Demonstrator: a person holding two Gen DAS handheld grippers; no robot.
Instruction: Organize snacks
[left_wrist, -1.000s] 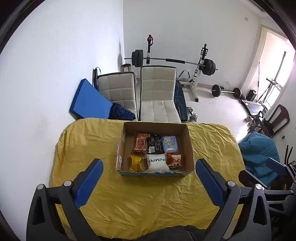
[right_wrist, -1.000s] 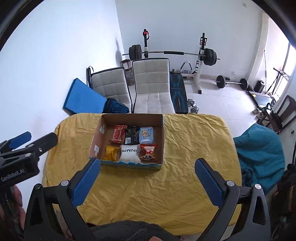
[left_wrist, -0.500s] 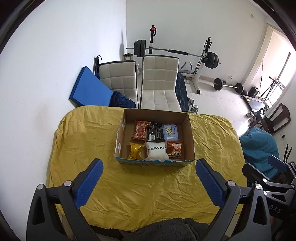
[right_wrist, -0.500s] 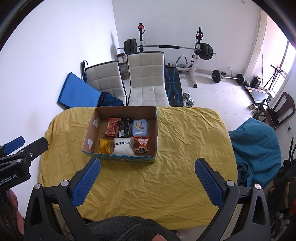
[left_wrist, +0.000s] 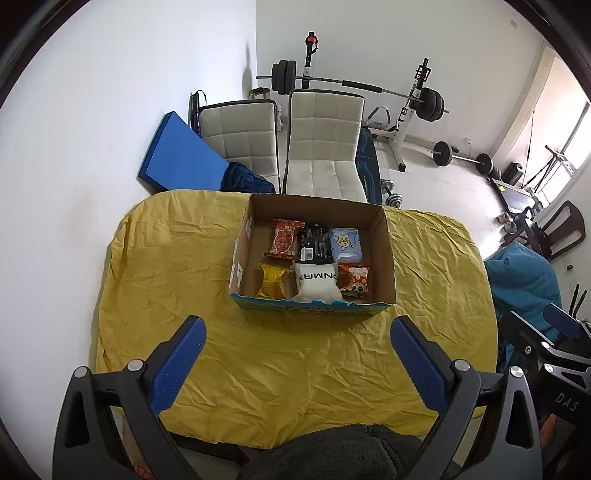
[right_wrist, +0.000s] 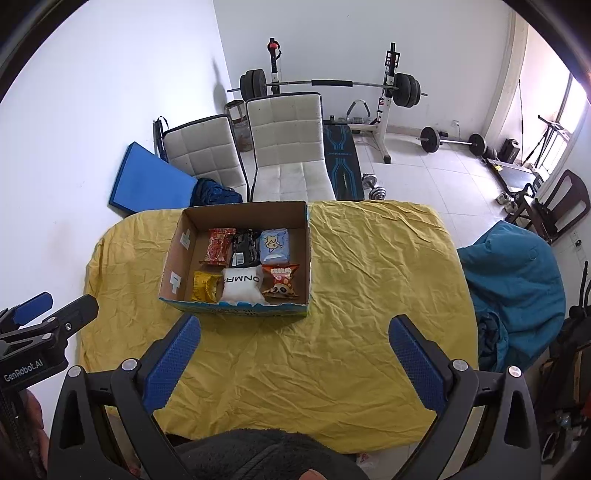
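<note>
An open cardboard box (left_wrist: 387, 258) (right_wrist: 173, 254) stands on the yellow-clothed table (left_wrist: 166, 266) (right_wrist: 369, 266). Inside lie several snack packs in two rows: a red pack (left_wrist: 284, 239), a black one (left_wrist: 314, 243) and a pale blue one (left_wrist: 345, 243) at the back, a gold pack (left_wrist: 274, 281), a white pack (left_wrist: 317, 282) (right_wrist: 243, 285) and an orange pack (left_wrist: 354, 281) at the front. My left gripper (left_wrist: 297, 328) and right gripper (right_wrist: 293, 326) hover high above the table's near edge, both open and empty.
Two white chairs (left_wrist: 321, 147) stand behind the table, with a blue mat (left_wrist: 177, 155) against the wall. A barbell rack (left_wrist: 417, 99) and dumbbells fill the floor beyond. A teal beanbag (right_wrist: 513, 266) lies right of the table.
Both grippers have risen and drawn back from the box, so more of the table shows. The snacks in the box have not moved.
</note>
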